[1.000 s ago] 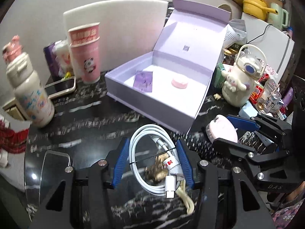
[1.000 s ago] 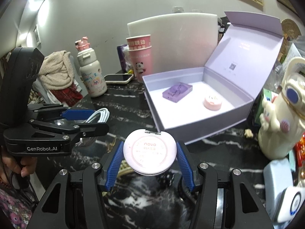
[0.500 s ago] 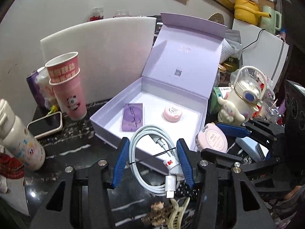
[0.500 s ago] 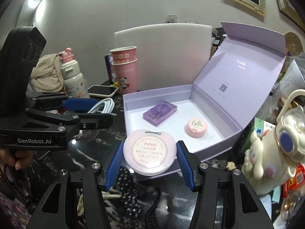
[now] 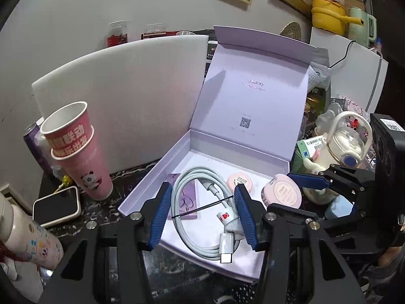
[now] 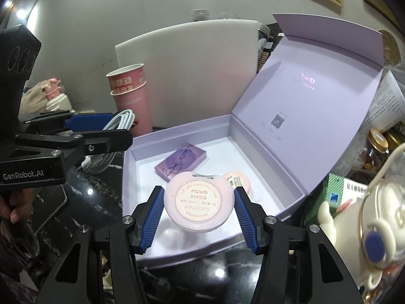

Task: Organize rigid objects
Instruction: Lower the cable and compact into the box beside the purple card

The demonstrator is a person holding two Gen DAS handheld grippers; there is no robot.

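Observation:
My left gripper (image 5: 202, 212) is shut on a coiled white charging cable (image 5: 200, 215) and holds it over the open lilac gift box (image 5: 141, 192). My right gripper (image 6: 198, 209) is shut on a round pink compact (image 6: 198, 201) and holds it above the box's front edge (image 6: 202, 250). Inside the box lie a purple flat case (image 6: 181, 163) and a small pink round tin (image 6: 239, 179). The right gripper with its compact (image 5: 282, 193) shows in the left wrist view at the box's right side. The left gripper and cable (image 6: 119, 122) show at the left of the right wrist view.
Stacked pink paper cups (image 5: 76, 152), a phone (image 5: 57, 206) and a white bottle (image 5: 27, 238) stand left of the box. A white foam board (image 5: 121, 101) stands behind. A cream character bottle (image 6: 367, 217) and clutter crowd the right side. The table is black marble (image 6: 96, 197).
Both grippers have lifted their objects off the table and moved forward over the open box. The box now fills the middle of both views.

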